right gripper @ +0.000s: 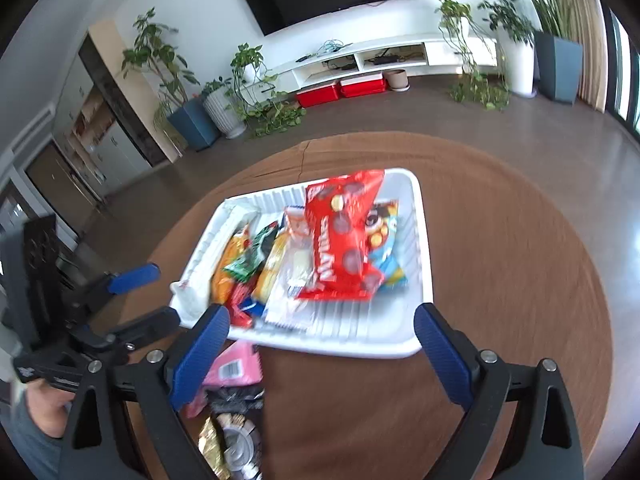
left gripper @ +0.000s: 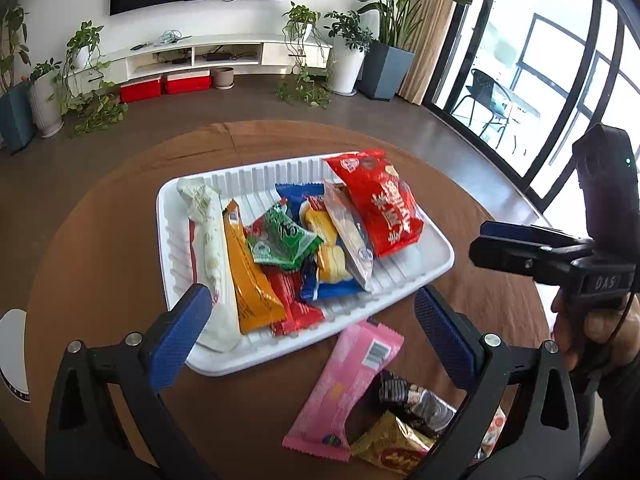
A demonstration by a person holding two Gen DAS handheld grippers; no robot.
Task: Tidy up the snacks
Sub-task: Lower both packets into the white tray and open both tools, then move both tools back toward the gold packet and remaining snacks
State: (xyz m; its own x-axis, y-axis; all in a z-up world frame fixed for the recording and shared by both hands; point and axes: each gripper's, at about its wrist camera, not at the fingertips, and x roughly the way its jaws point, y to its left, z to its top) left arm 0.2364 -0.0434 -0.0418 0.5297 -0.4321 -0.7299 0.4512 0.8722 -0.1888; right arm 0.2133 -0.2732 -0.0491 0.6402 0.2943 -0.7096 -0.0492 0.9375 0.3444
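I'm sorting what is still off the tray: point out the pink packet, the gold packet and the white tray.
pink packet (left gripper: 344, 388), left wrist view, middle of its pink face.
gold packet (left gripper: 390, 442), left wrist view, crinkled middle.
white tray (right gripper: 425, 240), right wrist view, bare right rim.

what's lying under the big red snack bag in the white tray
In the right wrist view, a light blue packet pokes out beneath the red bag. Most of it is covered.
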